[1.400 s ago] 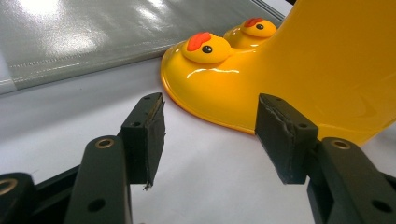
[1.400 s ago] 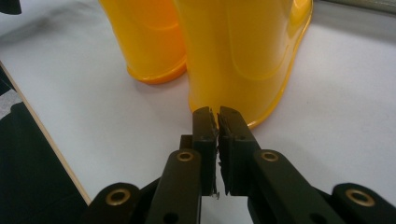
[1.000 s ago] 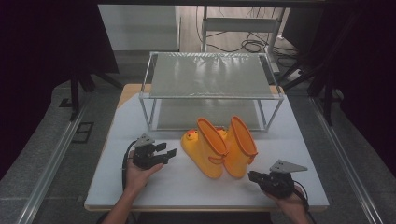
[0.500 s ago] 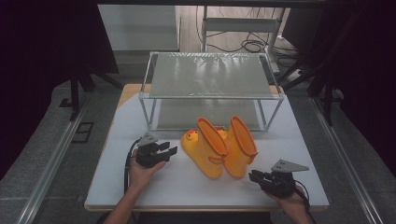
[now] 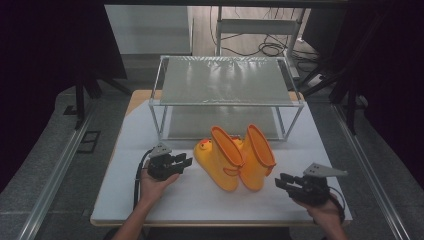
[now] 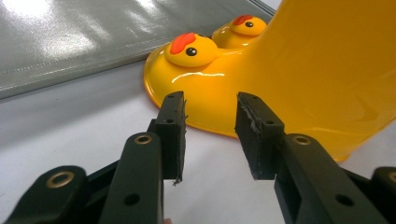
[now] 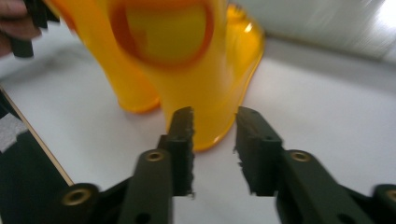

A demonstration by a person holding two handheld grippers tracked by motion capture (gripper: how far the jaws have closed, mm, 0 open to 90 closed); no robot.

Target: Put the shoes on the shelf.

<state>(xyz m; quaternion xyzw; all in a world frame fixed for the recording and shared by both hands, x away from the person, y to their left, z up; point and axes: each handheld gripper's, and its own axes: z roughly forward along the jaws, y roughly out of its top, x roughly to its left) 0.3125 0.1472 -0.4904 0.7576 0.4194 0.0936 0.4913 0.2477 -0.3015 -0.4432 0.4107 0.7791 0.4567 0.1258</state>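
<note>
Approach step, I judge: left gripper (image 5: 183, 162), jaws closing, empty, and right gripper (image 5: 281, 182), jaws opening, empty, flank yellow boots (image 5: 235, 157) mid-tabletop (image 5: 125, 190); next, each must grasp a boot.

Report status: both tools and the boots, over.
Left tool open, jaws just closing, nothing between them, short of the left boot. Right tool open, jaws just opening, empty, off the right boot. Boots upright before the rack. Path clear.
</note>
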